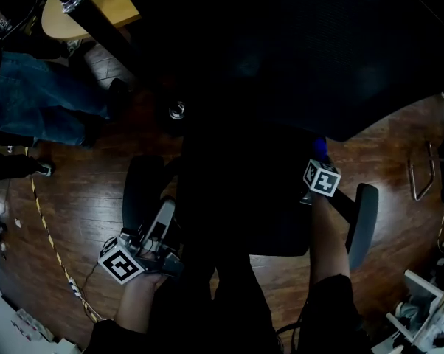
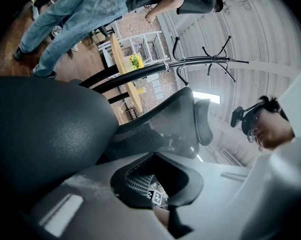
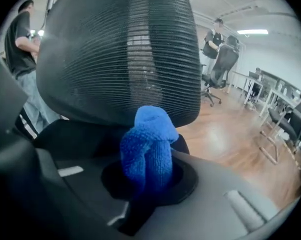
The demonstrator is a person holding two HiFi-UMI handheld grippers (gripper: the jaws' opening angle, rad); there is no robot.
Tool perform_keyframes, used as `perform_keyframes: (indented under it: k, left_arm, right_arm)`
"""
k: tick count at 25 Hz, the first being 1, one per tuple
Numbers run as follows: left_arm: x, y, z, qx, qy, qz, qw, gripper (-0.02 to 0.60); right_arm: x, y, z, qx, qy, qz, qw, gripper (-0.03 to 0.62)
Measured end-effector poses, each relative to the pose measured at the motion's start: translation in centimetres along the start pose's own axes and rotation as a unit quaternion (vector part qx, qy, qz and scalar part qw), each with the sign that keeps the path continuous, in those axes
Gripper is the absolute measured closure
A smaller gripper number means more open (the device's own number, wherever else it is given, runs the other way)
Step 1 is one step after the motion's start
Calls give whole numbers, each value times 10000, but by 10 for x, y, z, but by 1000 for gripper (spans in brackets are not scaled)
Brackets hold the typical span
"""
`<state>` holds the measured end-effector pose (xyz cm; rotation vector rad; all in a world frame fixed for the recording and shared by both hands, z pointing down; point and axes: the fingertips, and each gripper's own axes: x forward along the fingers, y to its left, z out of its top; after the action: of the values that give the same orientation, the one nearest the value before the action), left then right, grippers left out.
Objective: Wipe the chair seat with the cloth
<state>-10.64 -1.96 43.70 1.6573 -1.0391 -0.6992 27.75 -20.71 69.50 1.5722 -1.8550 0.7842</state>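
cloth (image 3: 148,151): blue, bunched, clamped in the right gripper (image 1: 318,164), jaws closed on its lower end. It sits at about 2 o'clock off the chair seat (image 1: 237,198), near the right edge. In the right gripper view it stands free in front of the mesh backrest (image 3: 125,49), not pressed to the seat.

seat: too dark in the head view to show any wiped area. My read: cloth pickup is done, no contact now, treat the whole seat as left to wipe.

left gripper (image 1: 165,211): at 8 o'clock of the seat, just beside the left armrest (image 1: 141,186), jaws together with nothing between them. Not helping the wipe.

right armrest (image 1: 362,223) at 4 o'clock, near the cloth hand, so it may crowd the first stroke.

a person in jeans (image 1: 37,102) stands at 10 o'clock, well apart.
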Motion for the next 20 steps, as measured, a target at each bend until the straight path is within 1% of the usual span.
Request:
perform_keyframes:
  k: [2,3,5,6,7,8,9,11,13,15,17,18,20]
  left_arm:
    - [-2,-3,-2,4,-23,-50,10000,593]
    - [-4,-3,-2,-13,-42,-60,10000,592]
    - [-9,-3,-2,-51,-71,-68,9999,592]
    - [-11,-4,-3,-63,-86,-67,9999,592]
    - [-13,-4,-3,-71,-106,-62,9999,592]
    - [-15,-5,-4,-76,-135,-57,9999,592]
    - [-17,-7,-4,-78,-178,-56,9998,592]
    - [-20,-11,-1,-66,-296,-67,9995,592]
    - [-22,-12,3,-63,-417,-71,9991,592]
    - [-27,-10,8,-89,-531,-52,9985,592]
    - [-33,-9,14,-84,-631,-56,9980,592]
    - [-36,-8,18,-74,-677,-66,9977,592]
    - [-43,-8,22,-70,-766,-84,9970,592]
  right_arm:
    - [-1,1,3,157,19,157,9998,558]
    - [-2,5,4,184,8,169,9997,559]
    - [-4,27,5,167,-97,204,9996,557]
    - [-3,49,4,152,-146,328,9992,558]
    - [0,78,2,117,-160,563,9982,559]
    - [3,115,-1,42,-145,897,9959,559]
    - [4,155,-3,-45,-117,1292,9915,557]
    - [5,233,-6,-126,-42,2028,9791,558]
    - [4,294,-10,-145,77,2499,9681,559]
    - [-1,344,-17,-245,218,2798,9595,559]
    - [-4,383,-28,-413,305,2966,9536,557]
    - [-4,395,-32,-496,301,2947,9538,557]
    - [-3,404,-36,-639,206,2853,9561,558]
